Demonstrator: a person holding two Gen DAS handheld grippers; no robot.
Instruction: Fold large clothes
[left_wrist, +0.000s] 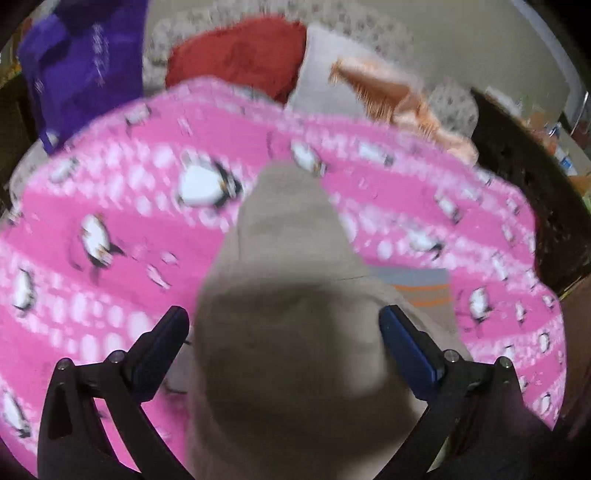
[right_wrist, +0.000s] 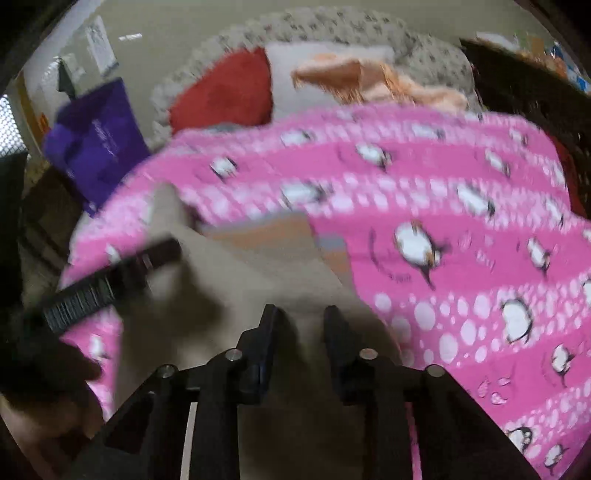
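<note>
A beige garment (left_wrist: 291, 332) with a grey-and-orange striped part (left_wrist: 421, 288) lies on a pink penguin-print blanket (left_wrist: 110, 206). My left gripper (left_wrist: 284, 317) is open, its fingers wide apart on either side of a raised bunch of the beige cloth. In the right wrist view the beige garment (right_wrist: 236, 280) lies on the same blanket (right_wrist: 461, 229). My right gripper (right_wrist: 299, 314) is nearly closed, with beige cloth bunched between its fingers. The left gripper's finger (right_wrist: 122, 273) shows at the left, over the cloth.
Behind the blanket lie a red cushion (left_wrist: 240, 51), a white pillow (left_wrist: 321, 74), a peach fringed cloth (left_wrist: 399, 96) and a purple bag (left_wrist: 81, 70). A dark woven basket (left_wrist: 528, 177) stands at the right. All frames are blurred by motion.
</note>
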